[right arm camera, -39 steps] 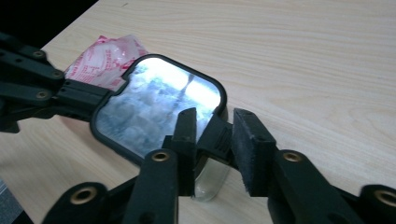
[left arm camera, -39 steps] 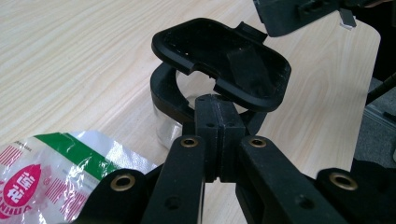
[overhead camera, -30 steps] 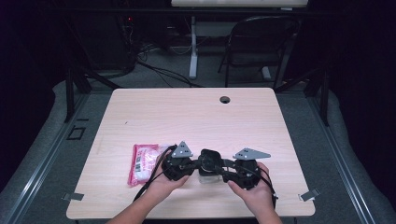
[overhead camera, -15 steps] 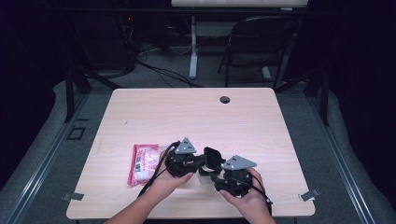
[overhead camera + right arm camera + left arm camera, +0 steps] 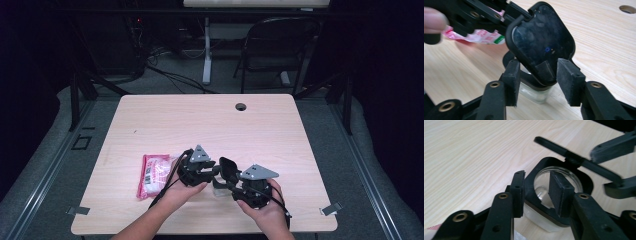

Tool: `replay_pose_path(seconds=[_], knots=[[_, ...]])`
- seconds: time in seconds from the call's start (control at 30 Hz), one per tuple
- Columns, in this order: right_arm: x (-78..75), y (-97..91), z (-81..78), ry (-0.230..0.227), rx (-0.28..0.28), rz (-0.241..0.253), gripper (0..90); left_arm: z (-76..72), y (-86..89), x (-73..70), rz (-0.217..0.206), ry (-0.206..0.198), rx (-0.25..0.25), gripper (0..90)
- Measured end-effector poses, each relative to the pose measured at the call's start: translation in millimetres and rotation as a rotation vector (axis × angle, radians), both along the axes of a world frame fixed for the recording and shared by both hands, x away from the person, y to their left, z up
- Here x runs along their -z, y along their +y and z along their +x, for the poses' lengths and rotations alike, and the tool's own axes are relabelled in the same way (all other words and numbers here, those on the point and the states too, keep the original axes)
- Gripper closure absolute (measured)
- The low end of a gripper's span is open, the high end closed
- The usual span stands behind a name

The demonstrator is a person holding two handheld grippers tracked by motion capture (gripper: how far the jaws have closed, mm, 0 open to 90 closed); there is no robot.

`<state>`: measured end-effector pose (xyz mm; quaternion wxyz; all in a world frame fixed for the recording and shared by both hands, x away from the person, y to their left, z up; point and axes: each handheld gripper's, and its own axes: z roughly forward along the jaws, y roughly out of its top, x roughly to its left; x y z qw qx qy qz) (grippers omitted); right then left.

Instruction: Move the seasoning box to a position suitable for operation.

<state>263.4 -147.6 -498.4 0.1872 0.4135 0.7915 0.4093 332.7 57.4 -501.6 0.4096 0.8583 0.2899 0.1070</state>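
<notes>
A small clear glass jar [image 5: 218, 190] with a black rim [image 5: 584, 182] stands near the table's front edge, its hinged black lid [image 5: 226, 169] tipped up. My left gripper [image 5: 536, 192] straddles the rim wall, one jaw outside and one inside the jar. Its jaws have just been opening, and neither pad presses the wall. My right gripper [image 5: 539, 82] faces the raised lid [image 5: 541, 42], whose lower end lies between the jaws. They have just been closing, and I see no firm press. The glass jar [image 5: 534, 93] shows under the lid.
A pink and white packet [image 5: 154, 175] lies left of the left hand and is visible behind the lid as the packet [image 5: 481, 36]. A round cable hole [image 5: 241, 106] sits at the far edge. A folding chair and cables stand beyond the table.
The right hand has turned and shifted slightly toward the near edge, angling its gripper at the jar. The lid now stands up more plainly between the two grippers.
</notes>
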Motion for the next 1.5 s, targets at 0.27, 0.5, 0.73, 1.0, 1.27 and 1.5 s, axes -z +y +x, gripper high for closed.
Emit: replay_pose_path(seconds=[0.27,0.5,0.73,1.0,1.27,1.5], knots=[[-1.9,-3.0,-1.0,-0.005,-0.004,0.035,57.4,6.6,-4.2,6.7,0.007,0.008,-0.027,58.7],[-2.8,-5.4,-2.4,-0.012,0.001,0.044,58.9,9.7,-9.4,14.4,0.040,0.033,-0.015,60.8],[-4.6,-9.9,-3.4,-0.016,0.006,0.053,62.2,9.1,-12.4,17.2,0.064,0.023,-0.002,66.9],[-7.8,-17.8,-6.4,-0.033,0.024,0.064,68.2,8.5,-12.6,17.5,0.063,0.014,-0.007,67.7],[-10.4,-33.1,-10.9,-0.036,0.062,0.071,73.4,7.3,-13.2,17.9,0.063,0.004,-0.012,68.0],[-9.1,-43.9,-13.4,-0.023,0.082,0.091,74.5,8.0,-13.5,18.4,0.059,0.003,-0.009,68.2]])
